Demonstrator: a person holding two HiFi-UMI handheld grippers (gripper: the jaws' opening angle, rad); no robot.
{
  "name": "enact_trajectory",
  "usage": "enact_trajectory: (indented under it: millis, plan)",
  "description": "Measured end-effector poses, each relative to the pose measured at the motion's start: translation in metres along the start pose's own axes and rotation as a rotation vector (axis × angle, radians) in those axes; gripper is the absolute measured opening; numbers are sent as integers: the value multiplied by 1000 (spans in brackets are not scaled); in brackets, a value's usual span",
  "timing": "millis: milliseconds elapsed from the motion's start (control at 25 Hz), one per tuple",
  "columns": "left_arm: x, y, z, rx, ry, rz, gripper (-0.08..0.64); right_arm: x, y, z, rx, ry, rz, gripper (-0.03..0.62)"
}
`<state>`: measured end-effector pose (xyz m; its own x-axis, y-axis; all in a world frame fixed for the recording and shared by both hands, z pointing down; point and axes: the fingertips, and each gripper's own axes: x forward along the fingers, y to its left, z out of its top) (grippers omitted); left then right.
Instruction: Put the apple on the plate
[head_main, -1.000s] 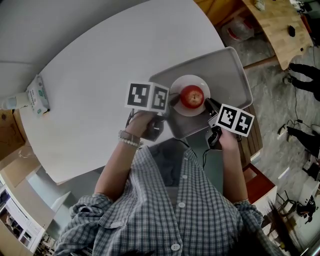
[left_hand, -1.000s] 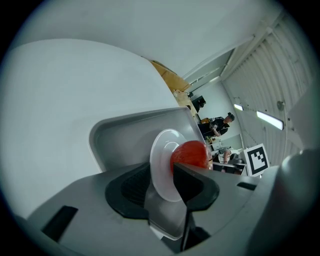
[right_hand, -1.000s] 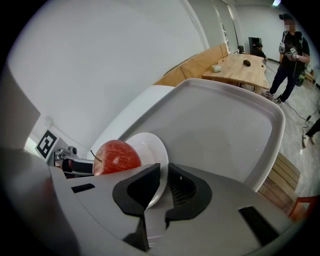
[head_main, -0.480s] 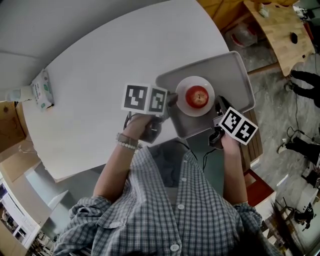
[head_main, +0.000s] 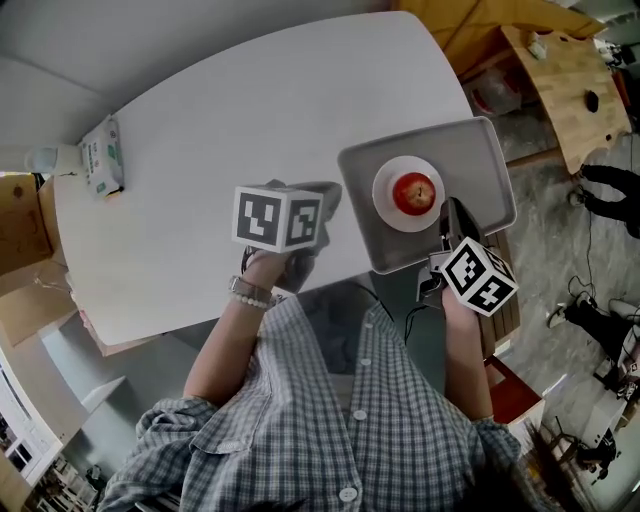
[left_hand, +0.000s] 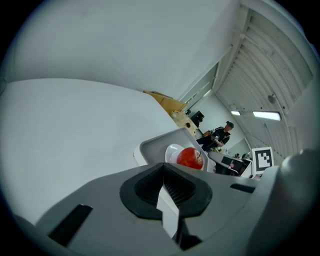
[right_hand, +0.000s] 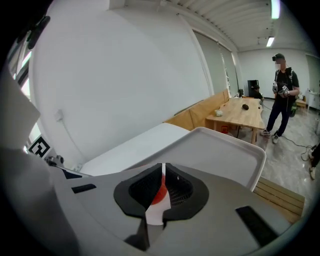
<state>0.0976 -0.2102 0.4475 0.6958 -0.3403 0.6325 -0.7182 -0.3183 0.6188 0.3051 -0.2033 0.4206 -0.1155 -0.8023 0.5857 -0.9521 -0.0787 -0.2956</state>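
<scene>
apple (head_main: 416, 193) on plate (head_main: 383, 190), plate in tray (head_main: 470, 160), tray on table (head_main: 230, 130) right end, packet (head_main: 104, 155) far left

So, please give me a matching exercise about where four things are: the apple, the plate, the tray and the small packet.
Things:
1. apple
2. plate
3. tray
4. small packet

Places (as the head view shows them):
A. at the right end of the table
B. on the tray
C. at the table's left end
D. on the plate

Pairs: 1-D, 2-B, 3-A, 4-C
</scene>
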Motion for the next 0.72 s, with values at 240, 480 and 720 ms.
enact_trajectory:
  millis: [240, 480, 720]
  plan:
    - [-48, 1, 7, 64, -124, -11, 11, -19, 50, 5, -129, -41, 84, 35]
    - [-101, 4, 3, 114, -236, -8, 9, -37, 91, 4, -214, -87, 130, 35]
    - [-157, 4, -3, 155, -368, 20, 9, -62, 128, -1, -276, -134, 199, 35]
